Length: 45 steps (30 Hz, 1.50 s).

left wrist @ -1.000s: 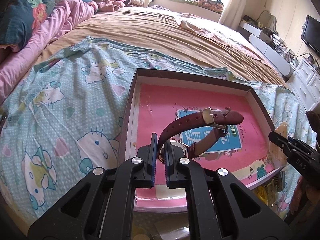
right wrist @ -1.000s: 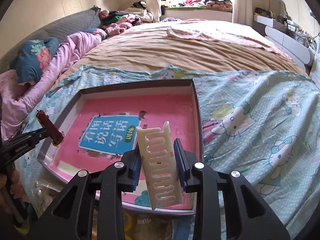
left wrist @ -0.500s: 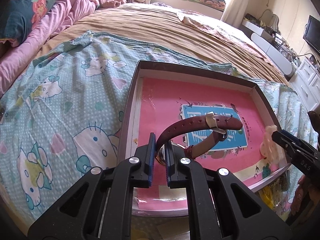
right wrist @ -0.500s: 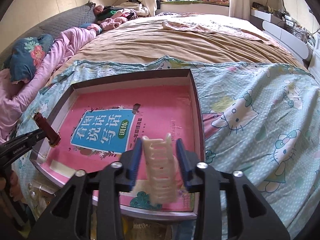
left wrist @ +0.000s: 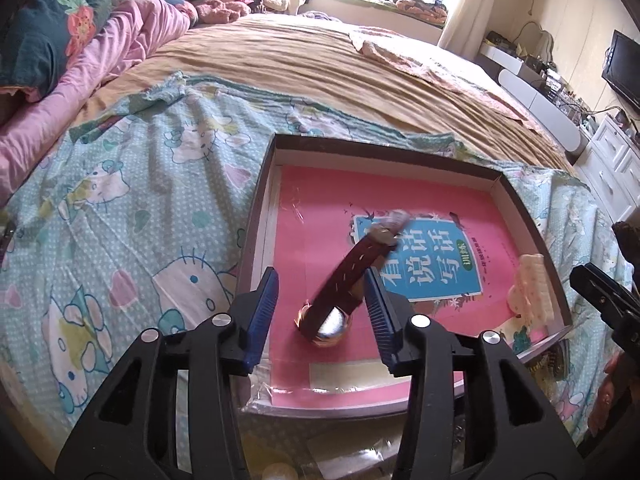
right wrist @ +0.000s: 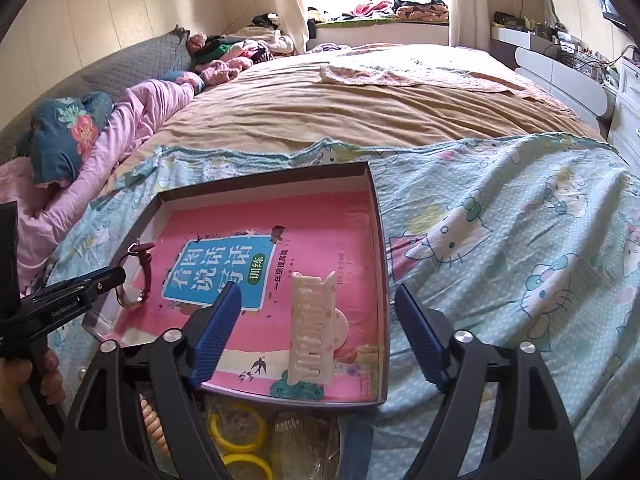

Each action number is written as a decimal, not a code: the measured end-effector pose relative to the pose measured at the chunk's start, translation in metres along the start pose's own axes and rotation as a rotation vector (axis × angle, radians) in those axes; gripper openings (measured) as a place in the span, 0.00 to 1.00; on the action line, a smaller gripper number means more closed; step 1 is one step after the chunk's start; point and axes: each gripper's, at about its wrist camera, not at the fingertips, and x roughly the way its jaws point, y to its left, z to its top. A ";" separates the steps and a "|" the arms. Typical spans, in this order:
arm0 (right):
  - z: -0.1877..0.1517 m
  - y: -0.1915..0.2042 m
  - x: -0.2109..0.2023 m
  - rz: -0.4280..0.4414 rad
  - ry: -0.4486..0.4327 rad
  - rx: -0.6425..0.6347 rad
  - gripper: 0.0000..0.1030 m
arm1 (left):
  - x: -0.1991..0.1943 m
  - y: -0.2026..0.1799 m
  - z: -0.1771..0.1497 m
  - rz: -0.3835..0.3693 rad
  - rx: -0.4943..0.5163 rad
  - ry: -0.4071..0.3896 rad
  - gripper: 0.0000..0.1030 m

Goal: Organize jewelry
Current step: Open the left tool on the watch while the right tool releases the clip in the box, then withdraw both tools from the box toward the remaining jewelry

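Observation:
A shallow dark-rimmed box (left wrist: 384, 151) lined with a pink book cover lies on the bed; it also shows in the right wrist view (right wrist: 372, 184). My left gripper (left wrist: 322, 304) is open, and a maroon-strapped watch (left wrist: 348, 280) lies in the box between its fingers, blurred. The watch shows in the right wrist view (right wrist: 140, 276) at the box's left side. My right gripper (right wrist: 316, 320) is open above a cream hair claw clip (right wrist: 310, 336) that lies in the box's near right corner. The clip shows in the left wrist view (left wrist: 530, 292).
The box rests on a Hello Kitty sheet (left wrist: 120, 216) over a tan bedspread (right wrist: 360, 100). Yellow rings in plastic bags (right wrist: 238, 428) lie just in front of the box. Pink bedding and pillows (left wrist: 80, 60) are at the left, white drawers (left wrist: 616, 168) at the right.
Both grippers opened. The watch dropped from the left gripper into the box, and the hair clip left the right gripper and now lies in the box.

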 end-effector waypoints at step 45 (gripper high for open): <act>-0.024 0.027 -0.117 0.068 -0.174 -0.049 0.94 | -0.132 -0.001 -0.033 -0.017 -0.017 -0.190 0.91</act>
